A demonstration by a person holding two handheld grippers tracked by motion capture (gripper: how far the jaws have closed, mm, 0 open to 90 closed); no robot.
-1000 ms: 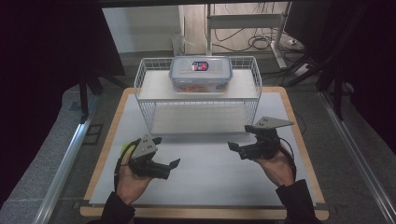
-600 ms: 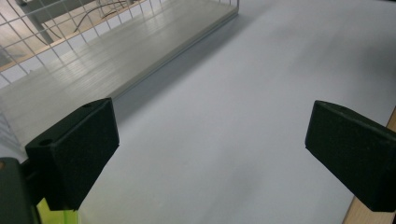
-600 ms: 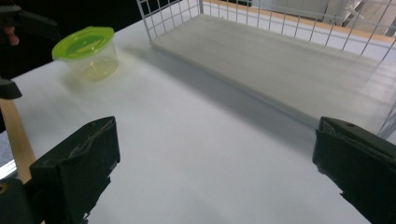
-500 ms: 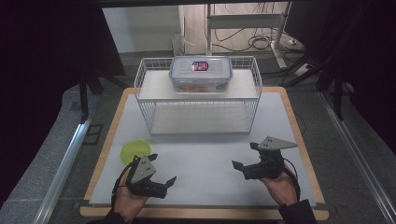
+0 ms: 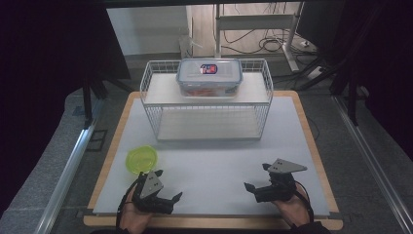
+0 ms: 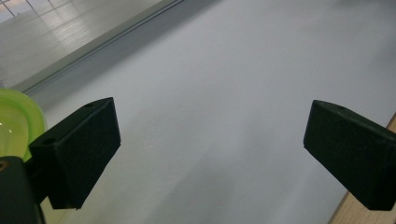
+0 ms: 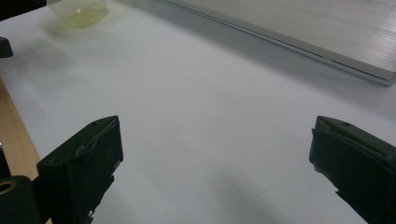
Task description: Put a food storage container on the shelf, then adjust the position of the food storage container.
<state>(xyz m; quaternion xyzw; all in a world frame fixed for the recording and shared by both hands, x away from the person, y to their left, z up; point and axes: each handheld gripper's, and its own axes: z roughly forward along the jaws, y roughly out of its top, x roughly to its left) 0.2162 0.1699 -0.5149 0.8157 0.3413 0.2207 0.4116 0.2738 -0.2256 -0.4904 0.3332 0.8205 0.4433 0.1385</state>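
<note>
**Table stock: two hand-held grippers, one green bowl, one wire rack with box**

1. Landmark: white wire-mesh two-tier rack (image 5: pixel 207 105), standing at the far middle of the white table mat (image 5: pixel 214 161). All places below are given from this rack.

2. Clear rectangular plastic food box with a snap-on lid and a red-and-blue label (image 5: pixel 209 77). Sits on the rack's top shelf, about centred. Reddish contents show through the wall; what they are cannot be told.

3. Small round translucent lime-green plastic bowl (image 5: pixel 142 160). Stands upright on the mat, in front of the rack and off its left front corner, well apart from it. The left gripper view shows its rim at the far left edge (image 6: pixel 14 121), behind the near jaw; the right gripper view shows it far off at the top left (image 7: pixel 78 10).

4. Left gripper (image 5: pixel 171 201), black, two-jaw, with a grey three-cornered plate on top. Held in a hand at the near edge of the mat, in front of the rack's left half, just near-side of the green bowl and not touching it. Jaws spread wide, nothing between them; bare mat shows in the gap.

5. Right gripper (image 5: pixel 252 183), same make. Held in a hand at the near edge of the mat, in front of the rack's right end, well apart from the bowl. Jaws likewise parted, holding nothing.

6. Wooden tabletop (image 5: pixel 311 141), light brown, showing as a border around the mat.
</note>
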